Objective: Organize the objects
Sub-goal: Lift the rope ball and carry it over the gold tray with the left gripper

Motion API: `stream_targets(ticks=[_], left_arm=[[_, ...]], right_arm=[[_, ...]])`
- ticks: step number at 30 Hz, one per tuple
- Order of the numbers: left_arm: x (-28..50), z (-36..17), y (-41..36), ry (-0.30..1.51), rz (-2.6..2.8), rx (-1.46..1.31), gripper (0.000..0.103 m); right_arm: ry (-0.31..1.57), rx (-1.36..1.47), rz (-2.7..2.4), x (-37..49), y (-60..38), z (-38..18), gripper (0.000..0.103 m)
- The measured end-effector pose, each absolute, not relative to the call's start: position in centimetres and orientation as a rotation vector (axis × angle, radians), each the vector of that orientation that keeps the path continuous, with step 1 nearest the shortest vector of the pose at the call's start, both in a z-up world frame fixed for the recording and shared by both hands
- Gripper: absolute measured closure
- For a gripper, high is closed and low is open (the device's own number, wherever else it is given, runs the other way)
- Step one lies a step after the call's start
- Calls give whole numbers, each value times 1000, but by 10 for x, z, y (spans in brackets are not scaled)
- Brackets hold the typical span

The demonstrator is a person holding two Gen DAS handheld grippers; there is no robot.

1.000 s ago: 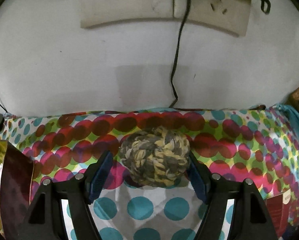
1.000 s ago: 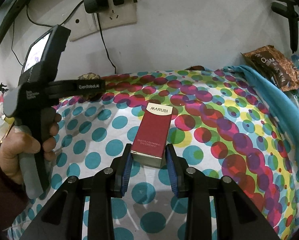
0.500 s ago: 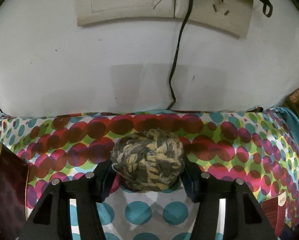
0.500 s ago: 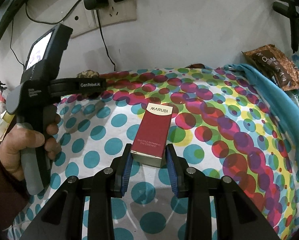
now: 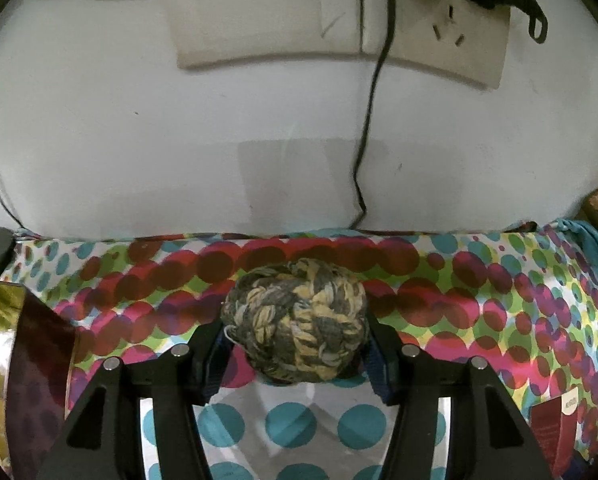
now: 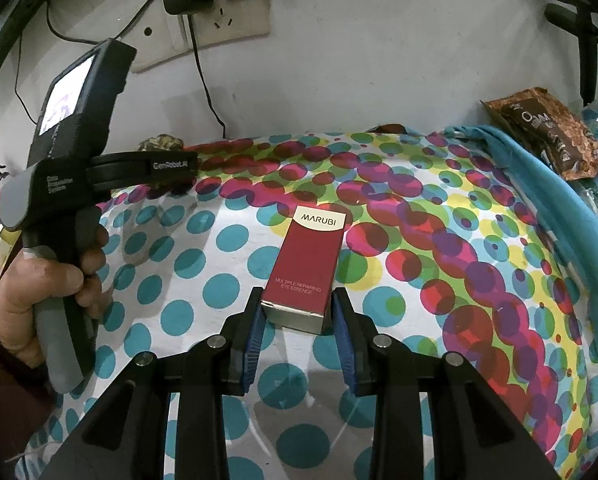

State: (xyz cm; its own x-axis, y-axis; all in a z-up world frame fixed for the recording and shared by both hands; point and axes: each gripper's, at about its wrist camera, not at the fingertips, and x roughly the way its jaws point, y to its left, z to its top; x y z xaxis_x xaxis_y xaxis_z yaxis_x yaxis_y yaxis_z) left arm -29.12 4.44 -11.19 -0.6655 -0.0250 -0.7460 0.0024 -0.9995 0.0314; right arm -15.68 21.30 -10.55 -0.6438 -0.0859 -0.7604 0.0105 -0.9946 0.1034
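In your left view, your left tongs (image 5: 295,346) have just squeezed shut on the round grey-and-yellow rope ball (image 5: 295,322) on the spotty cloth (image 5: 479,304). In your right view, your right tongs (image 6: 296,312) pinch the dark red cardboard box (image 6: 307,266) lying there.

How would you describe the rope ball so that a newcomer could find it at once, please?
Look under the wall sockets, at the far edge of the dotted cloth. The rope ball sits there, clamped in the left gripper. It is the only round, braided yellow-and-grey thing; the neighbours are flat packets.
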Motion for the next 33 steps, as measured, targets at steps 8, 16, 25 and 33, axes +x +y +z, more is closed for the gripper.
stream_targets(ticks=[8, 16, 25, 33], left_arm=[[-272, -105, 55, -123, -2851, 1234, 45], [-243, -94, 77, -138, -2871, 1234, 45], [-208, -58, 62, -131, -2911, 1208, 45], [-164, -35, 48, -135, -2936, 1172, 45]], right_arm=[[-118, 1316, -2815, -159, 213, -107, 72], [-66, 1333, -2827, -162, 205, -105, 72], [-29, 1360, -2835, -163, 200, -107, 72], [8, 1369, -2845, -163, 195, -107, 72]])
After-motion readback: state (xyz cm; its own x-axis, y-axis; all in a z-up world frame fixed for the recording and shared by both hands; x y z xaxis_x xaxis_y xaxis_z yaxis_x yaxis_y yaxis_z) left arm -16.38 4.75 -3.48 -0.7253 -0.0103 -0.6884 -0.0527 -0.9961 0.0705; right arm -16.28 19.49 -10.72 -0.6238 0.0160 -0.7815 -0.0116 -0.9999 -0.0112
